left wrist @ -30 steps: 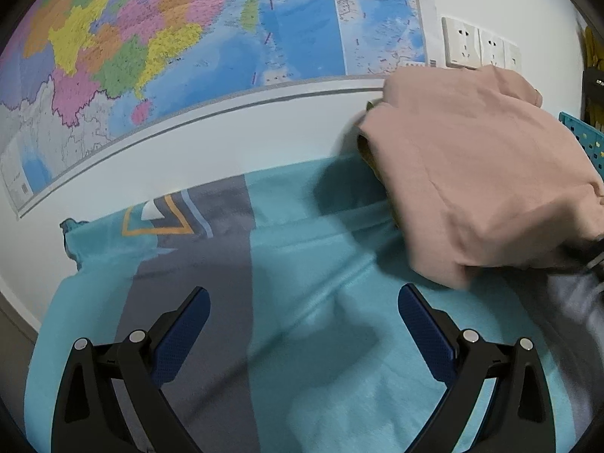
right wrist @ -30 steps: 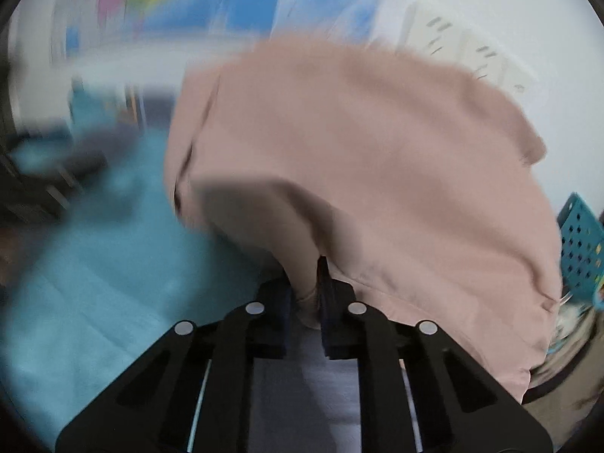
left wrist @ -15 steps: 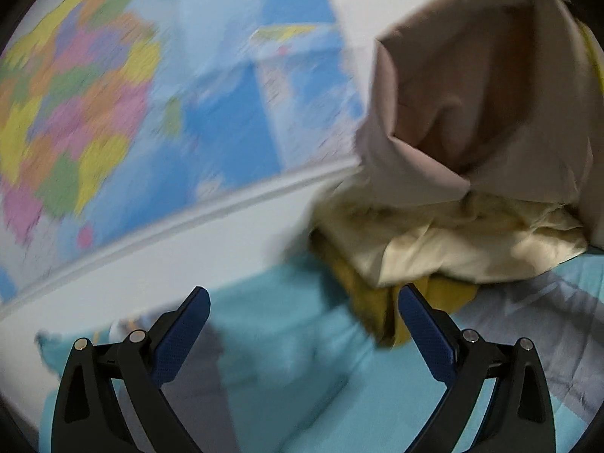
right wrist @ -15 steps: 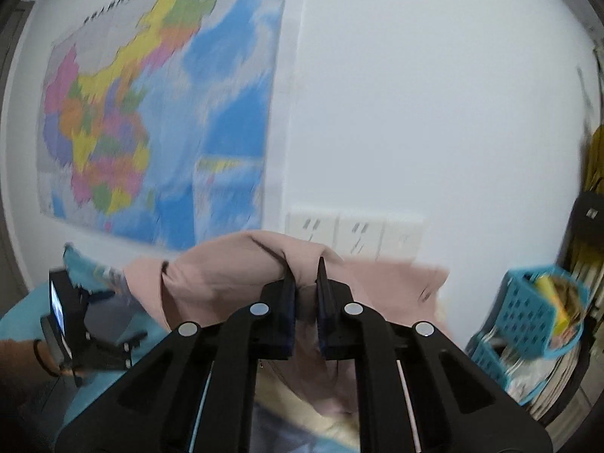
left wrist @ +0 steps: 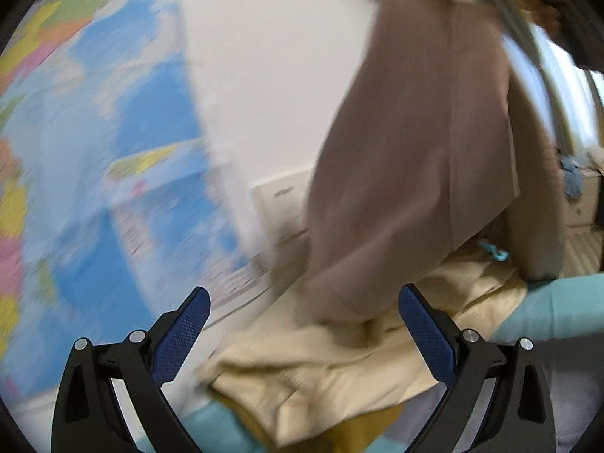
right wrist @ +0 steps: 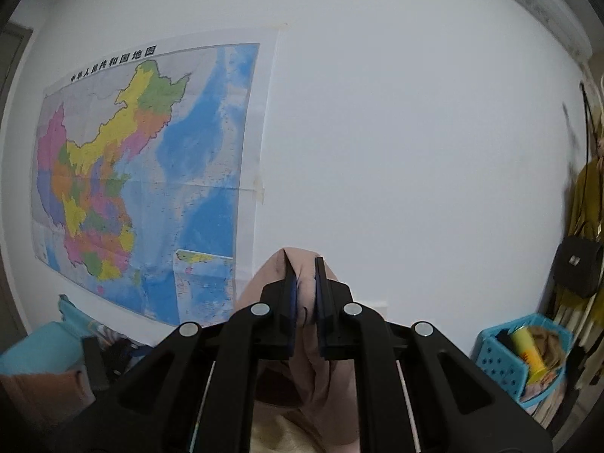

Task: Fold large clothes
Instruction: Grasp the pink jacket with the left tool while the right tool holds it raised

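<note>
Dusty-pink cotton garment (left wrist: 407,158) hung from our right gripper (right wrist: 302,283), pinched tight, above the cream cloth (left wrist: 321,370). We judged this the lifting-out step; next, our spread, empty left gripper (left wrist: 302,332) needed a free edge.

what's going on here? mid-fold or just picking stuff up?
Just picking up. The right gripper is shut on a bunch of the pink garment, held up in front of the wall map so the cloth hangs down. The left gripper is open and empty, pointed at the hanging fabric and the cream garment lying crumpled on the teal bedding. No fold made yet.
</note>
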